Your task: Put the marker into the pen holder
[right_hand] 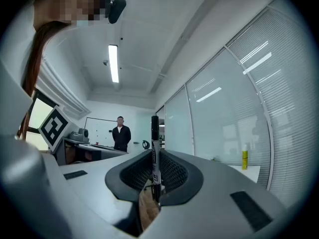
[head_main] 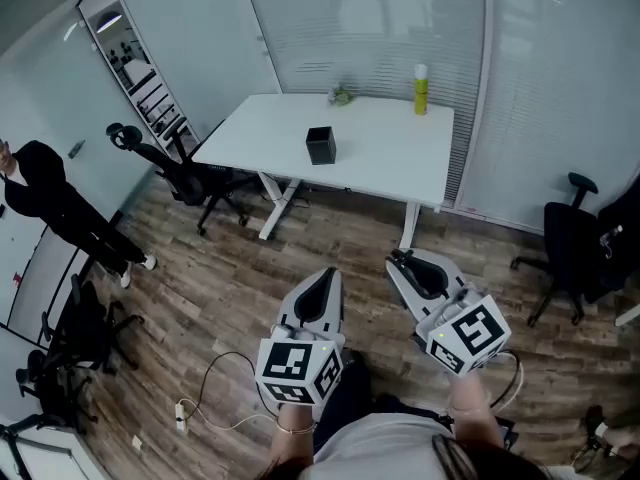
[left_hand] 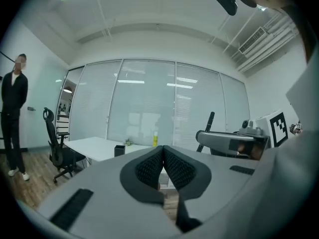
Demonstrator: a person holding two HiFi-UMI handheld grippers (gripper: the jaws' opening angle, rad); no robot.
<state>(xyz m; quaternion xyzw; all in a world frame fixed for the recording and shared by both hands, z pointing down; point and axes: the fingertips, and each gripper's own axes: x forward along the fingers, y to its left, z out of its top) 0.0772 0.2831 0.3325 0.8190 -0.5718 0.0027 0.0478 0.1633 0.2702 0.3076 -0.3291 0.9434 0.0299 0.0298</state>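
One white desk [head_main: 385,163] carries one black pen holder [head_main: 321,145] and one yellow bottle [head_main: 421,89]. Both grippers point forward, well apart from it: the left gripper [left_hand: 163,157] closed on nothing, the right gripper [right_hand: 155,169] clamping one marker [right_hand: 155,153] upright

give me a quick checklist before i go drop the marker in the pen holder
1. Marker gripped: ok, it stands upright, clamped in the right tongs.
2. Left tongs free: ok, shut with nothing between them.
3. Pen holder ready: ok, it stands upright on the white table with nothing close to it.
4. Room inside the holder: cannot tell, its inside does not show from here.
5. Holder within reach: not ok, a stretch of floor lies between both tongs and the table.
6. Walking path: ok, though a cable lies on the floor to the left.
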